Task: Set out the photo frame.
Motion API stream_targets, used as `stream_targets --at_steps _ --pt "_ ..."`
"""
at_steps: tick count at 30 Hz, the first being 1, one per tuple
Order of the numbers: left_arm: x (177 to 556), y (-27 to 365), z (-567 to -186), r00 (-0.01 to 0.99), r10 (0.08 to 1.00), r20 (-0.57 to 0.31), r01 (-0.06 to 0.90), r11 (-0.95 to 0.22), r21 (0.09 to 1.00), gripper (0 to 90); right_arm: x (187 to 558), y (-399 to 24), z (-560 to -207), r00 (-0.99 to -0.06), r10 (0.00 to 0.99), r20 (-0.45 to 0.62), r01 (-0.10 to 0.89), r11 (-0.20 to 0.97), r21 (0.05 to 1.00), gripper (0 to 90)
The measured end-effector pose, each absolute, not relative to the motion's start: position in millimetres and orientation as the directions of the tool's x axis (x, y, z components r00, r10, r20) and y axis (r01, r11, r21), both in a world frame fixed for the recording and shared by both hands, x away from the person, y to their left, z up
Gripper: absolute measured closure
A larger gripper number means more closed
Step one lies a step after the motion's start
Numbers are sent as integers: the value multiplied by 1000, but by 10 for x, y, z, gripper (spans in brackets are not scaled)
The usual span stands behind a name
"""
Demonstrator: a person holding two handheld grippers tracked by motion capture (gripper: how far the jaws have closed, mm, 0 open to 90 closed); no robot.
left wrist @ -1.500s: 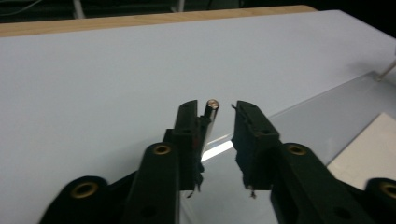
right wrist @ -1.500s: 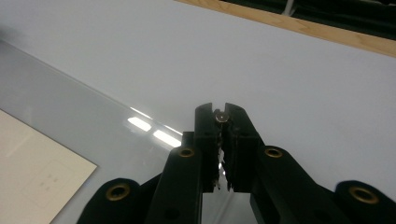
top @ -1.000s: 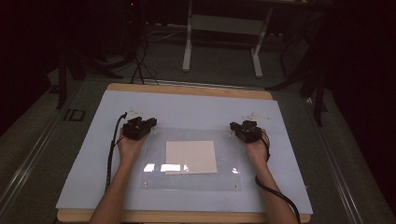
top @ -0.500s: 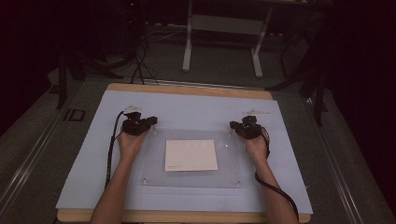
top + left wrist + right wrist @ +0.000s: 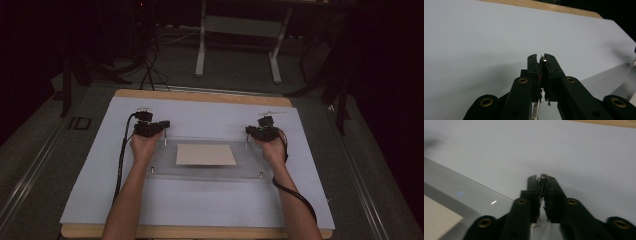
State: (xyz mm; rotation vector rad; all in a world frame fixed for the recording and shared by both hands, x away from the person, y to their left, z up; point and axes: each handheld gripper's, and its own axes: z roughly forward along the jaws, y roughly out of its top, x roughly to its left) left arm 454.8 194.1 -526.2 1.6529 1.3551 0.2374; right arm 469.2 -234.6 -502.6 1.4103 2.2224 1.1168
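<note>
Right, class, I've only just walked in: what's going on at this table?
A person holds a black two-jaw gripper in each hand over a white-covered wooden table. The left gripper is shut on a thin upright metal pin at the far left corner of a clear acrylic plate. The right gripper has a matching pin between its jaws at the far right corner; those jaws have just been opening. A beige rectangular sheet lies under the clear plate.
</note>
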Motion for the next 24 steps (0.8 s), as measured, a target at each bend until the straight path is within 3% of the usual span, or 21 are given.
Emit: stream_targets --at_steps 2,7,24 --pt "4560 1934 -5261 356 845 -400 663 73 745 848 4692 -2366 -5004 -481 862 163 650 226 726 669" --pt "4575 1926 -5252 344 848 -404 674 76 735 847 4592 -2451 -4843 -488 858 163 625 212 751 595" --pt "4593 1920 -5243 333 848 -413 686 82 723 846 4096 -2177 -4400 -666 723 185 542 298 786 578"
